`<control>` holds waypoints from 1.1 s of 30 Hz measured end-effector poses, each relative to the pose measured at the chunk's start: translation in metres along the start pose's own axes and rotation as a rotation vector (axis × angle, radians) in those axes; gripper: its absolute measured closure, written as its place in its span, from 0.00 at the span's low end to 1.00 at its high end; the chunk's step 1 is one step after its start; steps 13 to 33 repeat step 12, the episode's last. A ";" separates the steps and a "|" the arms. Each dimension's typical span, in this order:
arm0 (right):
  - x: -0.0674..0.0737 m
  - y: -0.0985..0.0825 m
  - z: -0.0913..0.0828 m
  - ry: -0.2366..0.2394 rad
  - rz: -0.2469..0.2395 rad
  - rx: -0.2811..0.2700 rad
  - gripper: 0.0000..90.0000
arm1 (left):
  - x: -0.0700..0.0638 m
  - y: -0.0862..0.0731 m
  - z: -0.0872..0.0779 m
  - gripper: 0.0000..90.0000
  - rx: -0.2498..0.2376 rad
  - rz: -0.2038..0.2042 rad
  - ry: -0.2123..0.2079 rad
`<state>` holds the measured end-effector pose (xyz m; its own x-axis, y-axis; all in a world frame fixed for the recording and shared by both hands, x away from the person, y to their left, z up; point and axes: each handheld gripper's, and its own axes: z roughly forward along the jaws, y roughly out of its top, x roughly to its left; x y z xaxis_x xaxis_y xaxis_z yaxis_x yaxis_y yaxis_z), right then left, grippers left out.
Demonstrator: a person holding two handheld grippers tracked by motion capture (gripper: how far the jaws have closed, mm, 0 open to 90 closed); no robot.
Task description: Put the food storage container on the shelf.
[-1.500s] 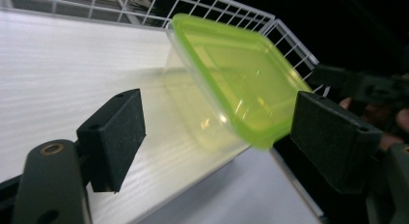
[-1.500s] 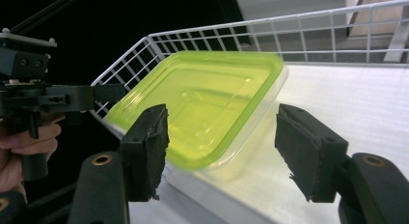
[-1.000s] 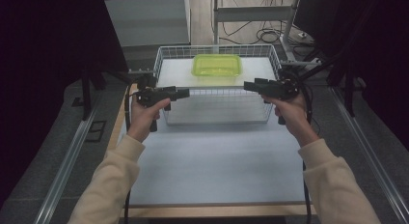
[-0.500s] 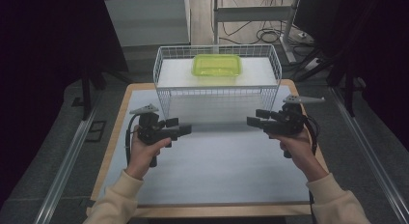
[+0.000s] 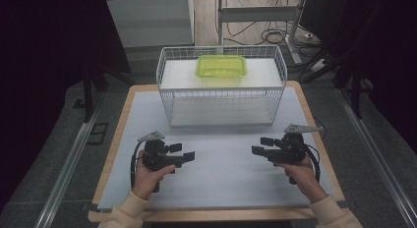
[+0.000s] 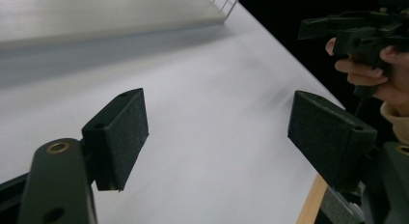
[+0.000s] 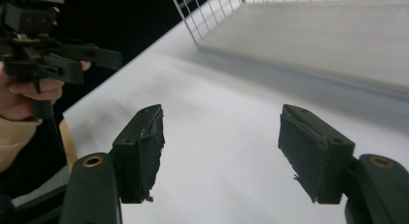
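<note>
A white wire basket (image 5: 221,121) stands at the back middle of the white table mat (image 5: 221,184). On the raised shelf at its back lies a lime-green lidded container (image 5: 221,67). My left gripper (image 5: 187,153) hovers over the near left of the mat, open, with nothing between its jaws. My right gripper (image 5: 259,146) hovers over the near right, open and empty too. The two point toward each other. In the left gripper view my jaws (image 6: 217,132) stand wide apart over bare mat, and the right gripper (image 6: 337,28) shows farther off. The right gripper view shows the same: my jaws (image 7: 222,147) spread, the left gripper (image 7: 77,52) beyond.
The basket's near corner (image 7: 193,35) rises at the top of the right gripper view. The mat lies on a wooden tabletop (image 5: 118,139) with metal rails (image 5: 64,174) on the floor at both sides. Cables (image 5: 275,36) trail on the floor behind the table.
Both hands have drawn back from the basket's sides toward the near edge of the table. The basket stays where it was set, with the green container in it.
</note>
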<state>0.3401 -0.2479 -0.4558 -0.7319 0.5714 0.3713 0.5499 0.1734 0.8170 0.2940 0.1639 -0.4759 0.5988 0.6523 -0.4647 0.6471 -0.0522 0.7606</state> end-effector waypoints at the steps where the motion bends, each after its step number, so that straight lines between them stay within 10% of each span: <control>1: -0.001 -0.002 0.001 -0.006 0.003 0.001 0.37 | 0.001 -0.001 0.001 0.24 0.003 0.001 0.003; 33: 0.000 -0.005 -0.001 -0.023 -0.033 -0.017 0.35 | 0.004 -0.005 0.001 0.24 0.009 -0.001 0.017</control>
